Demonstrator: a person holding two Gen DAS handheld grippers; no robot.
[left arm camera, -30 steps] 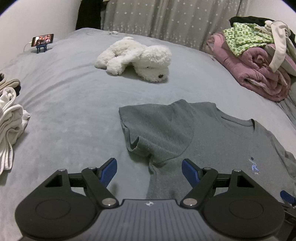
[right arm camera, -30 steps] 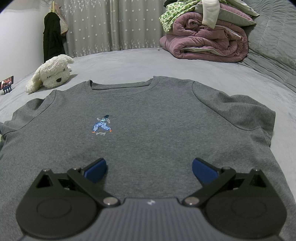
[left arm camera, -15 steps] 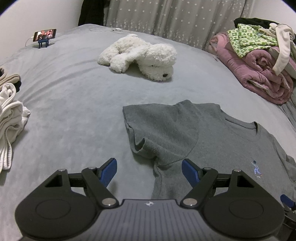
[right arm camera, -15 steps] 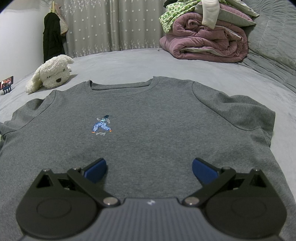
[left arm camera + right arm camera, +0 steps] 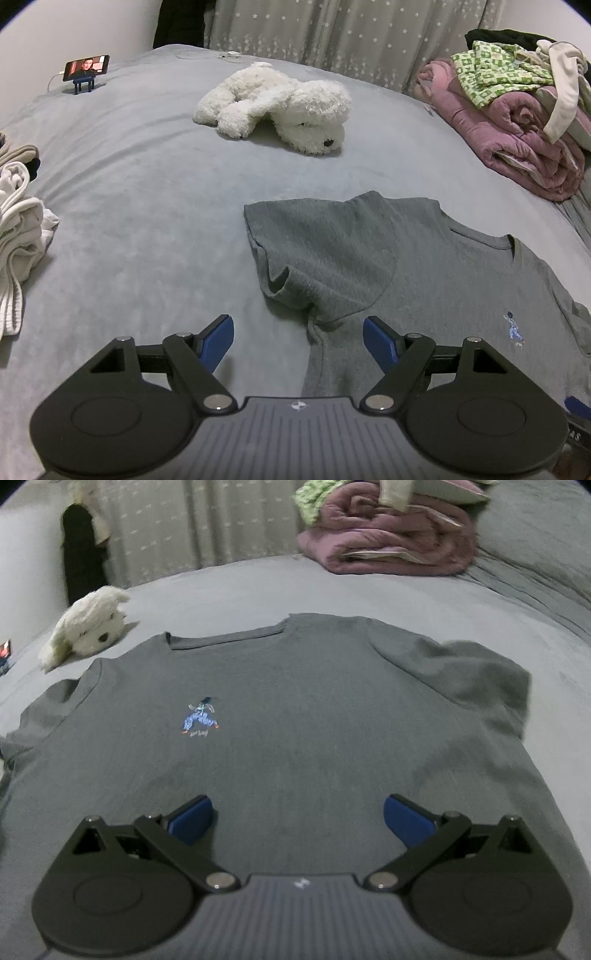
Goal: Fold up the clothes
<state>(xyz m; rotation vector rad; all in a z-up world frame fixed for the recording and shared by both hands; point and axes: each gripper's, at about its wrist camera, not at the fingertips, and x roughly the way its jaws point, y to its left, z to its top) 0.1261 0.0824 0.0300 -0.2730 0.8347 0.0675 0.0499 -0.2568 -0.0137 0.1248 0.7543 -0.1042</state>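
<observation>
A grey T-shirt [image 5: 303,716] lies spread face up on the grey bed, with a small blue figure print [image 5: 199,720] on its chest. In the left wrist view the same shirt [image 5: 424,280] shows its near sleeve [image 5: 303,254] rumpled and folded partly over. My left gripper [image 5: 297,338] hovers open just short of that sleeve's underarm, its blue pads empty. Over the shirt's lower body my right gripper [image 5: 297,819] stands open, with nothing between its fingers.
A white plush dog [image 5: 280,105] lies beyond the shirt. Rolled pink bedding with a green checked garment [image 5: 517,110] is piled at the right. White crumpled clothes [image 5: 18,236] sit at the left edge. A phone on a blue stand [image 5: 85,72] is far left.
The left gripper has drifted slightly, so the sleeve sits a little further right and lower. The right gripper has risen or tilted, with the shirt now lower and blurred in its view.
</observation>
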